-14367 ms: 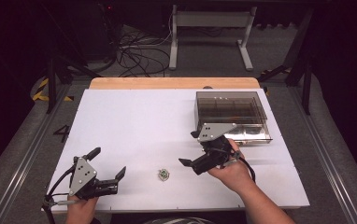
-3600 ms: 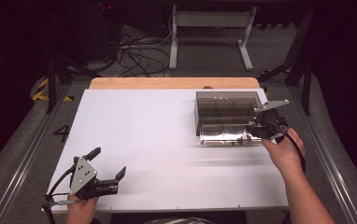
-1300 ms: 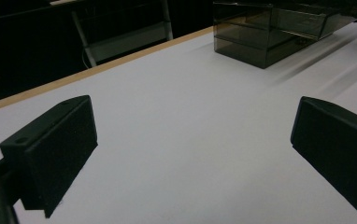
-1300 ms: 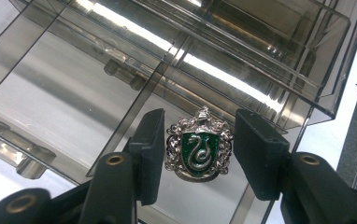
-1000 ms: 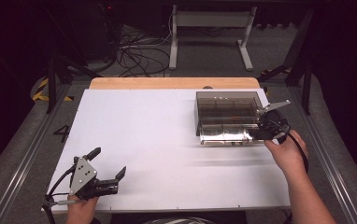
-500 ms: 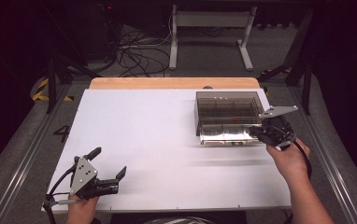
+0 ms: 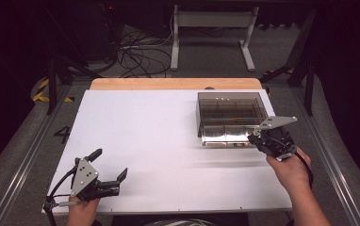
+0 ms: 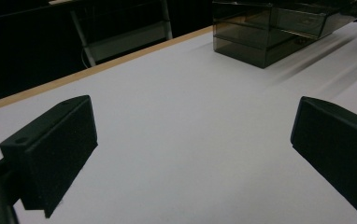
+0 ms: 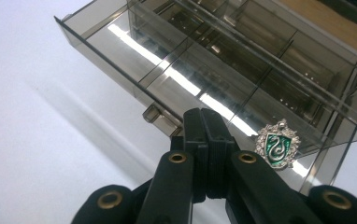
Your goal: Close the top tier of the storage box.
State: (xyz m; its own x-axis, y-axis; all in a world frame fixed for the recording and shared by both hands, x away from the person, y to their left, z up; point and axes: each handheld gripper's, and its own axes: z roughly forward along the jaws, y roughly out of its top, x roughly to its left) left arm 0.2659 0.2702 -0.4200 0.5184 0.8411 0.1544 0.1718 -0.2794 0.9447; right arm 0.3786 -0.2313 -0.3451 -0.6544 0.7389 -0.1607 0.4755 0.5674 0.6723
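White table [image 7: 159, 141], smoked drawer box [image 7: 230, 117]

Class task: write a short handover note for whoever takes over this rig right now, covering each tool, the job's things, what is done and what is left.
Left tool: open, near the table's front left, nothing between its jaws.
Right tool: shut, empty, at the front of the open drawer.
Badge: green and silver, lying inside the drawer of the clear box.
Done: badge put in the drawer.
Left: probably pushing the drawer shut.
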